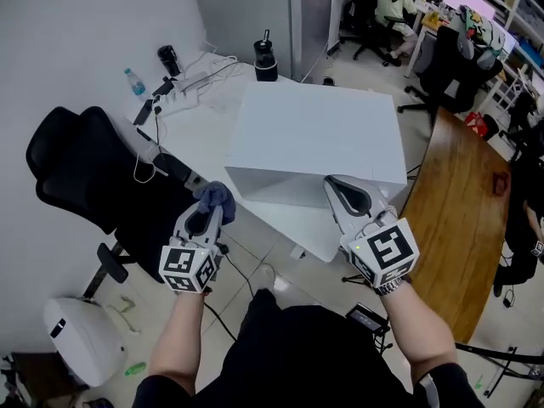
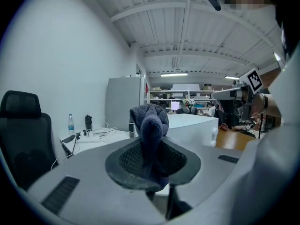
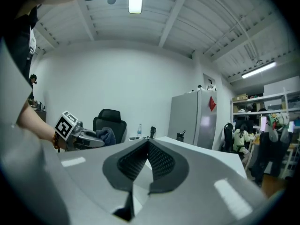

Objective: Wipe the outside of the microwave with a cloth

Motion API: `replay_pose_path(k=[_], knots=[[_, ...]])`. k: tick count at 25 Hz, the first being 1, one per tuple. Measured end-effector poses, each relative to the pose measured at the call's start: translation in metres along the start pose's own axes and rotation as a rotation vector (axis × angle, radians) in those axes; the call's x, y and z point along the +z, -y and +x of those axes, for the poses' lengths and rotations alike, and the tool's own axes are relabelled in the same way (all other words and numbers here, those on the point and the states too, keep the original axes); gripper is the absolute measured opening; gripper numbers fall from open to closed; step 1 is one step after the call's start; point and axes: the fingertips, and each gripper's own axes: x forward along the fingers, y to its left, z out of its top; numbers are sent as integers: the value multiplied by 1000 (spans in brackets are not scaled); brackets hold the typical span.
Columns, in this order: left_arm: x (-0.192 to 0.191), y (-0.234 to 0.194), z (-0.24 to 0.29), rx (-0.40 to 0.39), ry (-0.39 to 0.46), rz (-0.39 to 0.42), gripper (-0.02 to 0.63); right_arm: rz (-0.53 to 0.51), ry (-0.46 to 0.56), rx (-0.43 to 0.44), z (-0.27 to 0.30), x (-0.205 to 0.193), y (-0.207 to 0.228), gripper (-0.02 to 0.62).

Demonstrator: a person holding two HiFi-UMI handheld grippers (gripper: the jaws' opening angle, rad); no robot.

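Note:
The white microwave stands on a white table, its front face turned toward me. A dark blue cloth is bunched between the jaws of my left gripper, which is shut on it just off the microwave's front left corner. The left gripper view shows the cloth sticking up between the pads, with the microwave behind it. My right gripper is shut and holds nothing; it sits at the microwave's front face, right of the middle. Its view looks across the microwave top toward the left gripper.
A black office chair stands left of the table. A power strip with cables, a water bottle and a black flask sit at the table's back. A wooden table is on the right, with a white bin on the floor.

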Motion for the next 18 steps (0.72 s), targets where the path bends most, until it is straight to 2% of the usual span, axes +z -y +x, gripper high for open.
replay_pose_path(k=[3, 7, 18], knots=[[-14, -28, 18, -8, -20, 6, 72, -1, -7, -13, 32, 3, 2, 2], [-33, -50, 43, -58, -52, 15, 72, -1, -20, -26, 71, 5, 4, 2], [-68, -57, 106, -295, -109, -2, 72, 4, -40, -88, 138, 10, 15, 2]])
